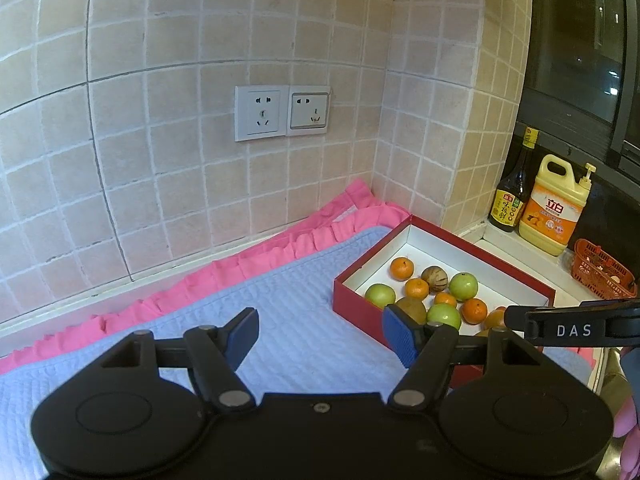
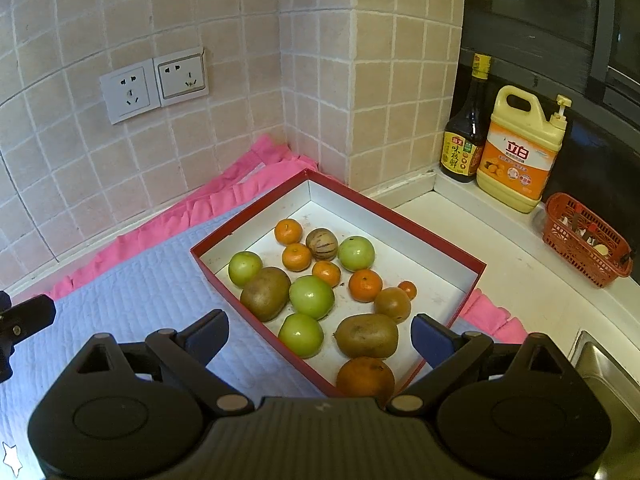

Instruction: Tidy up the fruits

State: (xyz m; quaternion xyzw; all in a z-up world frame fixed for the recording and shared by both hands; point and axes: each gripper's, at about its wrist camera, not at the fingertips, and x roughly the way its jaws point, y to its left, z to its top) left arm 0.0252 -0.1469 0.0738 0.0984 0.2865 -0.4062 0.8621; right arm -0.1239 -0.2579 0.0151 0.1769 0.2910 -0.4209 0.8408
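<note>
Right hand-held gripper (image 2: 320, 334): hovering over the near end of the red box (image 2: 256, 322), jaws standing wide apart and carrying nothing. Left hand-held gripper (image 1: 320, 334): hanging over the pale blue quilted mat (image 1: 280, 304) to the left of the box, jaws likewise wide and empty. Fruits: all that are showing are lying inside the box, on its white floor, mixed by kind. Large orange (image 2: 365, 376) sitting nearest the right gripper, at the near corner; brown kiwi (image 2: 367, 335) lying just behind it; green apples (image 2: 311, 297) and a second big kiwi (image 2: 265, 293) crowding the left wall; small mandarins (image 2: 297, 257) and a striped brown fruit (image 2: 321, 244) sitting toward the far end. No fruit is showing on the mat or on the worktop (image 2: 472, 232). The scene is fitting either fruit gathered into the box and awaiting sorting by kind, or a finished gathering. Handling note, as a judgement: any pick is calling for jaws straddling one fruit's widest part, descending clear of touching neighbours and the box wall, closing gently since round fruit is rolling easily. Surroundings: pink frilled cloth (image 2: 240, 196) lying under the mat; soy bottle (image 2: 464, 136), yellow detergent jug (image 2: 520, 152) and orange basket (image 2: 586, 240) standing well apart at right.
</note>
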